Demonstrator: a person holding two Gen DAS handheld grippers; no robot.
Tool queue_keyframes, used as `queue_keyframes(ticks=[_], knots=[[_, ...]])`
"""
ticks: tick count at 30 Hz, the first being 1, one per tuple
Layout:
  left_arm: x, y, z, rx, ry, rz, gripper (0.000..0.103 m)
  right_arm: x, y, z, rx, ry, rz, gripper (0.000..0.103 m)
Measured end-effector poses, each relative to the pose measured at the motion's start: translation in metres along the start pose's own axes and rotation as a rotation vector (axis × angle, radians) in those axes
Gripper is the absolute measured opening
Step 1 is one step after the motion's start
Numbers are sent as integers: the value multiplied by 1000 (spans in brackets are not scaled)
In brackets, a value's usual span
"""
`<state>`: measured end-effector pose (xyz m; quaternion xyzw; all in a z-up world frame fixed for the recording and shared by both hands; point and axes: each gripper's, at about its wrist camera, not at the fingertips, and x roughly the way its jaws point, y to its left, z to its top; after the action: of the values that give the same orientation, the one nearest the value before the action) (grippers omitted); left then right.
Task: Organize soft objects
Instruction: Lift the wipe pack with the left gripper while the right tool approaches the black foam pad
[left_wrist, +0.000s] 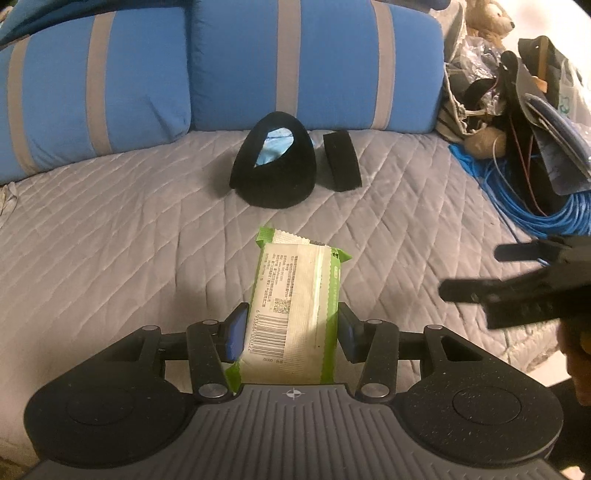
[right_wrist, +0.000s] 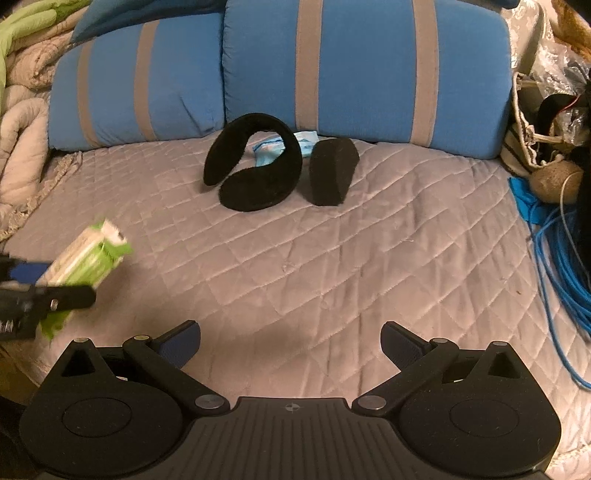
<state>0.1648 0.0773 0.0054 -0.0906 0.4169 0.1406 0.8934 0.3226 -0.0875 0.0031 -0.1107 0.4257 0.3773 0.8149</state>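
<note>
My left gripper (left_wrist: 291, 328) squeezes the green tissue pack (left_wrist: 295, 306). My right gripper (right_wrist: 290, 345) is wide apart, holding nothing. I think I carry the pack toward the black earmuffs (right_wrist: 255, 162) next.

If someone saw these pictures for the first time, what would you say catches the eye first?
Probably the green tissue pack, clamped in the left gripper above the grey quilt. Next, the black earmuffs near the two blue striped pillows, with a light blue packet behind them. The right gripper is open and empty.
</note>
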Motion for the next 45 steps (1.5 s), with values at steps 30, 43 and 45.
queue_keyframes(ticks=[30,43,45], knots=[[-32,19,-20,-77,-30,-35,48,19,-10,15,-120,-231,-136,103],[-33,2,-10,-30,5,-99,48,65,-12,39,-180,-247,-154,101],[-31,1,-9,-25,20,-93,48,73,-12,43,-187,-247,-159,97]])
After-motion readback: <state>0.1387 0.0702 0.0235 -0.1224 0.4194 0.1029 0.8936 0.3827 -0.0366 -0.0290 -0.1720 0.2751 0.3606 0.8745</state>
